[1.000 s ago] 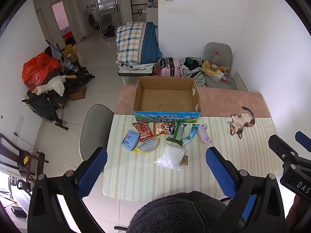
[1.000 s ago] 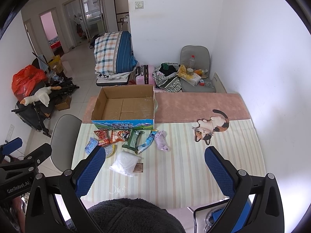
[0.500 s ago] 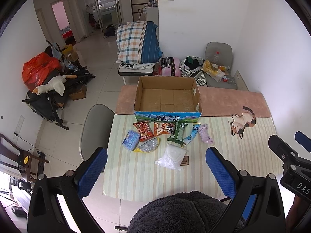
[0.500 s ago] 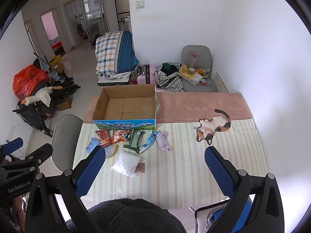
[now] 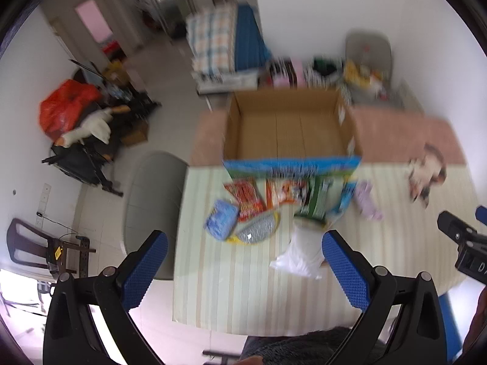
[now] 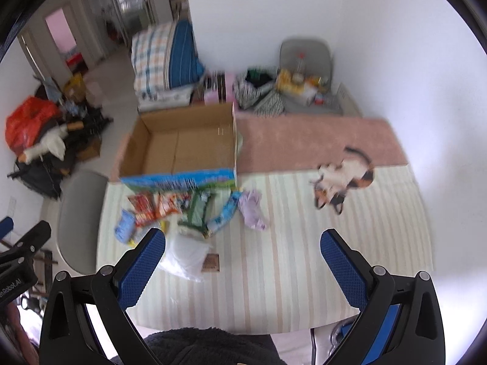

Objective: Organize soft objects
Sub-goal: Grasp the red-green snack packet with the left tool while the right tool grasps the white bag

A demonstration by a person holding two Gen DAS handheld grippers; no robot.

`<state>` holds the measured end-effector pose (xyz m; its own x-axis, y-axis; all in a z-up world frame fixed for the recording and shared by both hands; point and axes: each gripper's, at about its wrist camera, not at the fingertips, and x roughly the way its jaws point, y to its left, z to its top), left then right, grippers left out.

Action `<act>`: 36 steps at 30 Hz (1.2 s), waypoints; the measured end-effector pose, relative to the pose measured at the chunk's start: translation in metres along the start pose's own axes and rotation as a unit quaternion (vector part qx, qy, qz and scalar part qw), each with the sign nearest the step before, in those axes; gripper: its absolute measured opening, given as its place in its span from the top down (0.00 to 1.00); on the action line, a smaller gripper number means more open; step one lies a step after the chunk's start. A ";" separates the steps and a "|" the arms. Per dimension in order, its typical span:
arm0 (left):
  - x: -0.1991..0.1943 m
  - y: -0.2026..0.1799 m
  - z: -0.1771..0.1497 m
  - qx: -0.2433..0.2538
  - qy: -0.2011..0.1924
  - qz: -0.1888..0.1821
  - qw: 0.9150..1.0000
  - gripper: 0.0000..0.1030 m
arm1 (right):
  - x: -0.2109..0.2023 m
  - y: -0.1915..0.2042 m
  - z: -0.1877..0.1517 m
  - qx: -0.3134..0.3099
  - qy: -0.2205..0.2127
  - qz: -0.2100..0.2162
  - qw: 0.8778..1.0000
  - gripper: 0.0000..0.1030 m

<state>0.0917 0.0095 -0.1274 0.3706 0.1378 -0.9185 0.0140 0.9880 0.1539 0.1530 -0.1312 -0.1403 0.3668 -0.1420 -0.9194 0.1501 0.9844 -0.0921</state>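
Several soft packets lie in a row on the striped table in front of an open, empty cardboard box: a blue pack, red snack bags, a green pack, a lilac pouch and a white plastic bag. In the right wrist view the box, white bag and lilac pouch show again. My left gripper and right gripper are both open and empty, held high above the table's near edge.
A cat-shaped mat lies at the right on the table. A pink runner covers the far side. A grey chair stands at the table's left. Clutter and a folded bed stand on the floor beyond.
Both views have shifted closer to and lower over the table, with motion blur. Both grippers stay open. Nothing on the table has moved.
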 end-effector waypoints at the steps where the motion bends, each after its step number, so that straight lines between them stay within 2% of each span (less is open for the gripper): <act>1: 0.019 -0.003 0.001 0.006 0.013 0.008 1.000 0.00 | 0.023 0.000 0.002 0.000 0.020 0.008 1.000 0.00; 5: 0.109 0.000 -0.001 0.029 0.080 0.049 0.995 0.00 | 0.117 0.005 0.001 -0.001 0.096 0.029 0.995 0.00; 8: 0.157 0.010 -0.005 0.037 0.118 0.066 0.990 0.00 | 0.185 0.016 -0.009 0.016 0.163 0.046 0.985 0.00; 12: 0.196 0.021 -0.005 0.047 0.139 0.090 0.985 0.00 | 0.265 0.039 -0.031 0.053 0.243 0.077 0.966 0.00; 16: 0.216 0.038 -0.008 0.043 0.155 0.105 0.981 0.00 | 0.317 0.073 -0.061 0.091 0.300 0.106 0.944 0.00; 17: 0.220 0.040 -0.009 0.043 0.158 0.109 0.980 0.00 | 0.320 0.080 -0.067 0.095 0.307 0.108 0.941 0.00; 20: 0.233 0.046 -0.009 0.033 0.174 0.103 0.979 0.00 | 0.341 0.106 -0.082 0.080 0.323 0.080 0.940 0.00; 22: 0.237 0.049 -0.006 0.021 0.185 0.089 0.979 0.00 | 0.354 0.120 -0.092 0.064 0.336 0.062 0.938 0.00; 24: 0.243 0.058 0.000 -0.005 0.192 0.066 0.979 0.00 | 0.361 0.128 -0.099 0.058 0.342 0.061 0.936 0.00; 26: 0.247 0.067 0.007 -0.033 0.197 0.045 0.979 0.02 | 0.362 0.128 -0.104 0.059 0.339 0.073 0.936 0.06; 27: 0.248 0.071 0.013 -0.049 0.196 0.031 0.979 0.06 | 0.360 0.127 -0.105 0.053 0.335 0.079 0.938 0.11; 28: 0.249 0.071 0.017 -0.055 0.196 0.022 0.979 0.12 | 0.357 0.126 -0.105 0.041 0.329 0.079 0.940 0.15; 31: 0.257 0.059 0.030 -0.049 0.192 -0.010 0.980 0.14 | 0.342 0.109 -0.105 0.004 0.308 0.050 0.950 0.20; 32: 0.259 0.054 0.033 -0.047 0.192 -0.015 0.980 0.15 | 0.339 0.095 -0.107 0.008 0.306 0.043 0.951 0.20; 33: 0.265 0.050 0.037 -0.048 0.196 -0.027 0.979 0.20 | 0.336 0.085 -0.106 0.014 0.308 0.041 0.950 0.21; 36: 0.291 0.047 0.046 -0.073 0.222 -0.061 0.970 0.22 | 0.329 0.045 -0.111 0.045 0.314 0.041 0.947 0.23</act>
<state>0.2435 0.0925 -0.3710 -0.0634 0.0027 -0.9980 -0.1112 0.9937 0.0097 0.1789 -0.1219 -0.4897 -0.2338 0.0537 -0.9708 0.2336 0.9723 -0.0025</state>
